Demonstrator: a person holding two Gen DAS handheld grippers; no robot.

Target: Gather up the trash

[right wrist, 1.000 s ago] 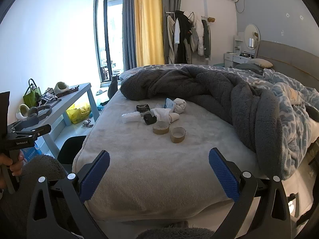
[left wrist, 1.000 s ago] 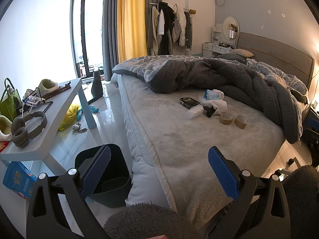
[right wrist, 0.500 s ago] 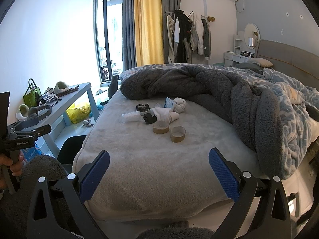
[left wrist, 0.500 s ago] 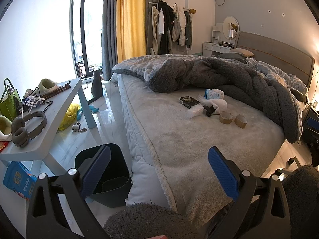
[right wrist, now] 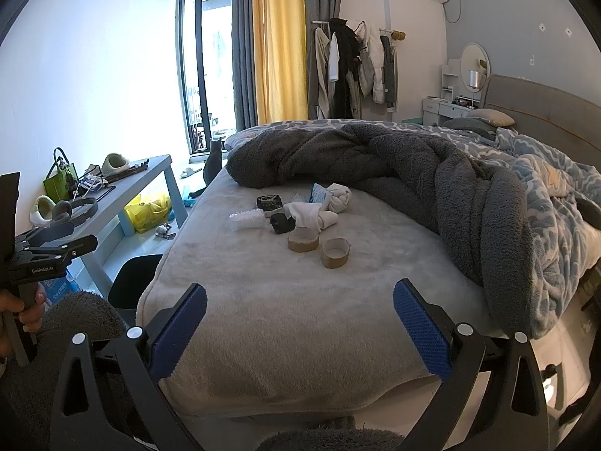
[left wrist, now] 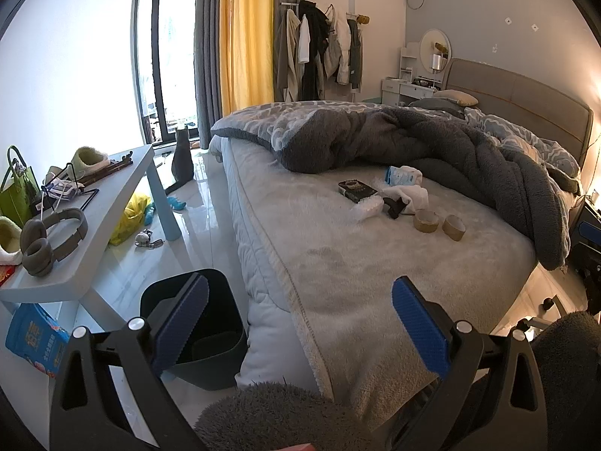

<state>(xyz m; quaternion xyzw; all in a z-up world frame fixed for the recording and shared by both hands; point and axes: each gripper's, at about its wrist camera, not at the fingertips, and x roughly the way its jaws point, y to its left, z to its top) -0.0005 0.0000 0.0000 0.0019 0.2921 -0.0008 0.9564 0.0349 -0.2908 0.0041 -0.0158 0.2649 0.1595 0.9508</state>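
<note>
Left wrist view shows your left gripper (left wrist: pixel 298 323) held low at the foot of the bed (left wrist: pixel 375 263), its blue fingers (left wrist: pixel 180 323) spread wide with nothing between them. Your right gripper (right wrist: pixel 300 332) is spread wide too, and it holds nothing.

All the trash sits in one little pile on the bed, well apart from both grippers and near the rumpled grey blanket (right wrist: pixel 432 173). Two cardboard tape rolls (right wrist: pixel 319 246) stand side by side at the near edge of the pile. Just behind them lie a small black thing (right wrist: pixel 281 222), a white sock bundle (right wrist: pixel 319 210), a clear plastic piece (right wrist: pixel 246 220), a dark little box (right wrist: pixel 269 202) and a blue and white packet (right wrist: pixel 319 193).

Down on the floor, right beside the bed, stands the dark trash bin (left wrist: pixel 203 338). It is close to your left gripper. The pale blue counter (left wrist: pixel 112 203) stands past the bin, with grey headphones (left wrist: pixel 50 236) lying on it.
</note>
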